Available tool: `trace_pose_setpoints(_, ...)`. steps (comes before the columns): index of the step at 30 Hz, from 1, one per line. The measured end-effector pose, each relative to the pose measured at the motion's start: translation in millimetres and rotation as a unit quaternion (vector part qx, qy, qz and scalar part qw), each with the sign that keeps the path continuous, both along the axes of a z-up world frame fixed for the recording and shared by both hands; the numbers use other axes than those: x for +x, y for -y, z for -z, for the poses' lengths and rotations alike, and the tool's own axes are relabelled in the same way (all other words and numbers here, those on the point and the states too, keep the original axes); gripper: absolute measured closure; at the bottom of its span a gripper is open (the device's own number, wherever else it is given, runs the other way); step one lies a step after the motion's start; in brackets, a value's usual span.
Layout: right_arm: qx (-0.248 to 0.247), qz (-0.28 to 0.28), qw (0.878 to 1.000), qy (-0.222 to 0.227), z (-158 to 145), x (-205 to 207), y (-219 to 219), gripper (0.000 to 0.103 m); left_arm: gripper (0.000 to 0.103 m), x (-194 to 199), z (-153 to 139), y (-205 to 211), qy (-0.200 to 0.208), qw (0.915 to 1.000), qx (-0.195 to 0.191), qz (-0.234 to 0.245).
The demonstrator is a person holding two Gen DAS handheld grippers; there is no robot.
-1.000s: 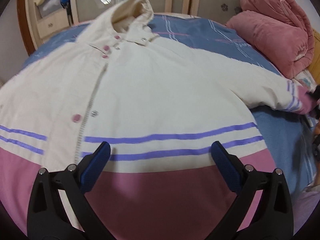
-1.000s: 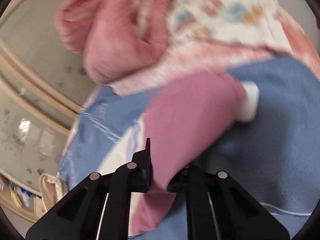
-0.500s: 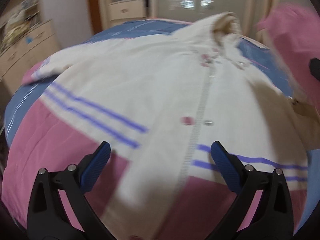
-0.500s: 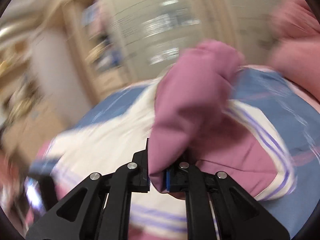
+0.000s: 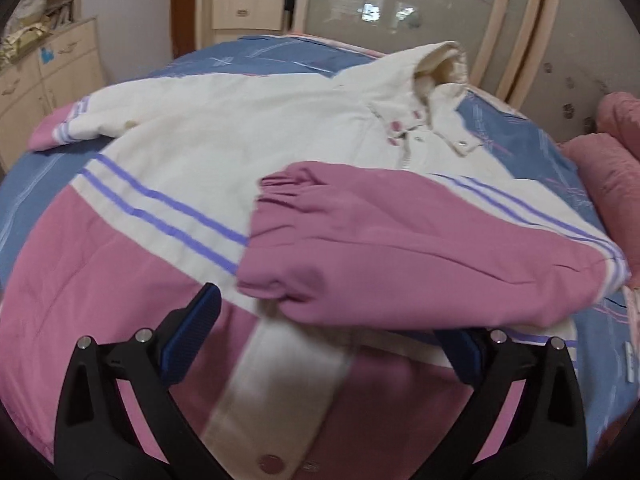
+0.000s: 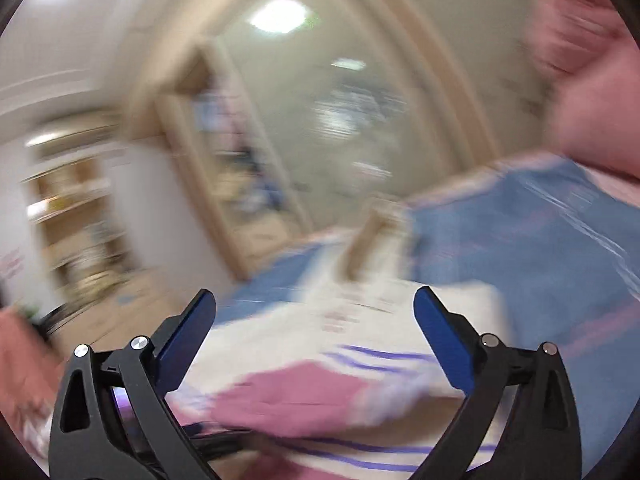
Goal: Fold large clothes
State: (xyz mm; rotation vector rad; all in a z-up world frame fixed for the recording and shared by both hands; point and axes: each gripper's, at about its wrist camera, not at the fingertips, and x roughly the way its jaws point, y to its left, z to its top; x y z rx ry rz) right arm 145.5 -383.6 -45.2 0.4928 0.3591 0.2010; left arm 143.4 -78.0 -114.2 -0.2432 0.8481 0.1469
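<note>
A cream jacket (image 5: 248, 136) with a pink hem and purple stripes lies face up on the bed. Its right sleeve (image 5: 400, 240), pink at the cuff, lies folded across the chest. The other sleeve (image 5: 64, 128) stretches out to the far left. My left gripper (image 5: 328, 320) is open and empty above the pink hem; its right finger is partly hidden under the folded sleeve. My right gripper (image 6: 314, 332) is open and empty, above the jacket (image 6: 304, 396), in a blurred view.
The bed has a blue sheet (image 5: 280, 56). A rolled pink quilt (image 5: 608, 168) lies at the right edge. A wooden cabinet (image 5: 48, 80) stands at the left and wardrobe doors (image 5: 400, 12) stand behind the bed.
My right gripper carried the pink cuff across the jacket, opened and let it go; the sleeve now lies folded over the chest. My left gripper swung leftward over the hem.
</note>
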Motion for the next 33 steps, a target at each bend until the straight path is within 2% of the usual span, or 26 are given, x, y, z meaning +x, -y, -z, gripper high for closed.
trace_pose_setpoints(2, 0.007, 0.034, 0.998, -0.045, 13, 9, 12, 0.004, 0.002, 3, 0, 3, -0.004, 0.9995, -0.027, 0.015)
trace_pose_setpoints(5, 0.018, 0.040, 0.996, -0.072, 21, 22, 9, 0.004, 0.002, 3, 1, 5, 0.004, 0.9986, -0.051, 0.013)
trace_pose_setpoints(9, -0.037, 0.035, 0.992, -0.114, 28, 24, -27, 0.004, 0.002, 7, 6, 4, 0.012, 0.9978, -0.064, 0.007)
trace_pose_setpoints(11, -0.068, 0.023, 0.988, -0.135, 38, 23, -43, 0.004, 0.002, 12, 8, -3, 0.012, 0.9954, -0.095, 0.004)
trace_pose_setpoints(12, -0.099, 0.031, 0.985, -0.140, 39, 25, -55, 0.004, 0.002, 18, 10, -12, 0.010, 0.9907, -0.135, -0.005)
trace_pose_setpoints(15, -0.138, 0.033, 0.980, -0.140, 40, 21, -63, 0.004, 0.002, 35, 20, -28, 0.000, 0.9745, -0.224, -0.016)
trace_pose_setpoints(17, -0.128, 0.029, 0.981, -0.145, 43, 23, -59, 0.004, 0.002, 53, 26, -31, -0.020, 0.9710, -0.238, -0.012)
trace_pose_setpoints(19, -0.112, 0.028, 0.982, -0.150, 45, 21, -52, 0.004, 0.012, 67, 25, -28, -0.020, 0.9708, -0.239, 0.005)
trace_pose_setpoints(20, -0.108, 0.032, 0.982, -0.152, 46, 21, -49, 0.004, 0.044, 71, 23, -27, -0.016, 0.9682, -0.249, 0.021)
trace_pose_setpoints(21, -0.102, 0.042, 0.982, -0.153, 46, 21, -45, 0.004, 0.081, 79, 20, -22, -0.014, 0.9612, -0.271, 0.051)
trace_pose_setpoints(22, -0.097, 0.050, 0.982, -0.151, 44, 21, -41, 0.004, 0.094, 83, 17, -18, -0.012, 0.9573, -0.281, 0.068)
trace_pose_setpoints(24, -0.078, 0.061, 0.986, -0.134, 41, 16, -33, 0.004, 0.103, 85, 6, -9, 0.008, 0.9613, -0.264, 0.076)
trace_pose_setpoints(27, -0.056, 0.066, 0.989, -0.118, 36, 13, -25, 0.004, 0.103, 79, -17, 8, 0.053, 0.9666, -0.228, 0.104)
trace_pose_setpoints(29, -0.042, 0.058, 0.991, -0.116, 35, 12, -22, 0.004, 0.103, 70, -36, 22, 0.092, 0.9719, -0.182, 0.118)
trace_pose_setpoints(31, -0.033, 0.056, 0.991, -0.117, 35, 12, -21, 0.004, 0.103, 65, -49, 26, 0.116, 0.9721, -0.162, 0.124)
trace_pose_setpoints(33, -0.053, 0.074, 0.989, -0.119, 33, 11, -25, 0.004, 0.103, 64, -60, 27, 0.136, 0.9704, -0.151, 0.130)
